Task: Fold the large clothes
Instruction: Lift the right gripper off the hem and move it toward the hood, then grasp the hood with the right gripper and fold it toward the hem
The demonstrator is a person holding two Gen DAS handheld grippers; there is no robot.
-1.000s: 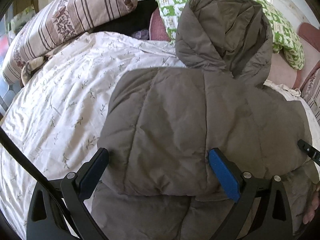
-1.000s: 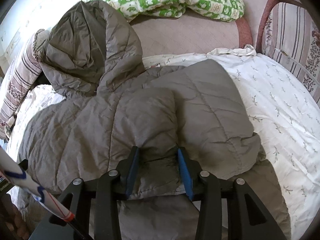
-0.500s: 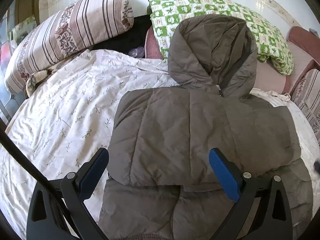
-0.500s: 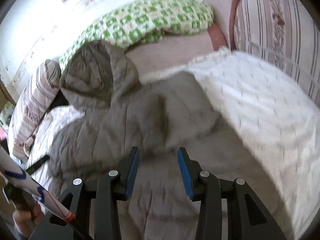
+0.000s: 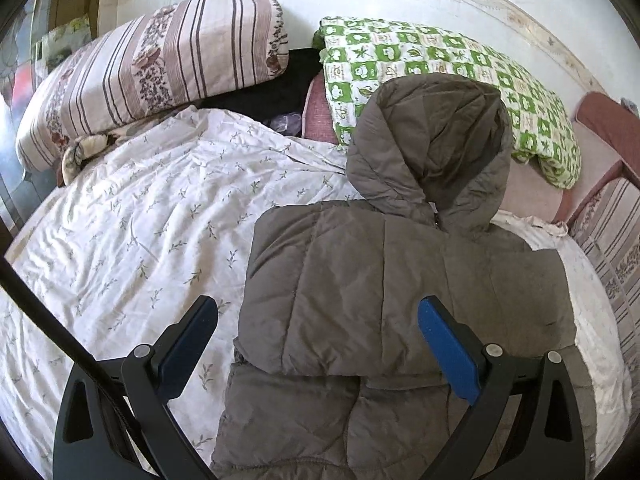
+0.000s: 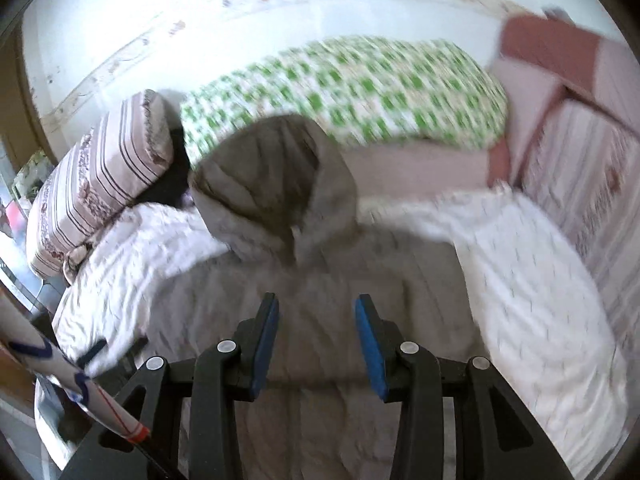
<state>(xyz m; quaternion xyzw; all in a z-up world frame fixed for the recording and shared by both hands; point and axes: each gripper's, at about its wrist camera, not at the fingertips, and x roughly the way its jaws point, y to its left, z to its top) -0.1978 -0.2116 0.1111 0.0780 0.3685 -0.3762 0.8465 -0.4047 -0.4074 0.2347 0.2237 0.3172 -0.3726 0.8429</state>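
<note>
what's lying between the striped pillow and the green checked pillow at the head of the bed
In the left wrist view, something black fills the gap between the striped pillow and the green checked pillow; what it is I cannot tell.

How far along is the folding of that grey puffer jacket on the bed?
Done: both sleeves of the grey jacket lie folded in across its body. In hand: nothing; the left gripper and right gripper hang open above it, fingers gripping no fabric. Left: the hood still lies flat toward the green pillow, and the hem is not yet folded up.
</note>
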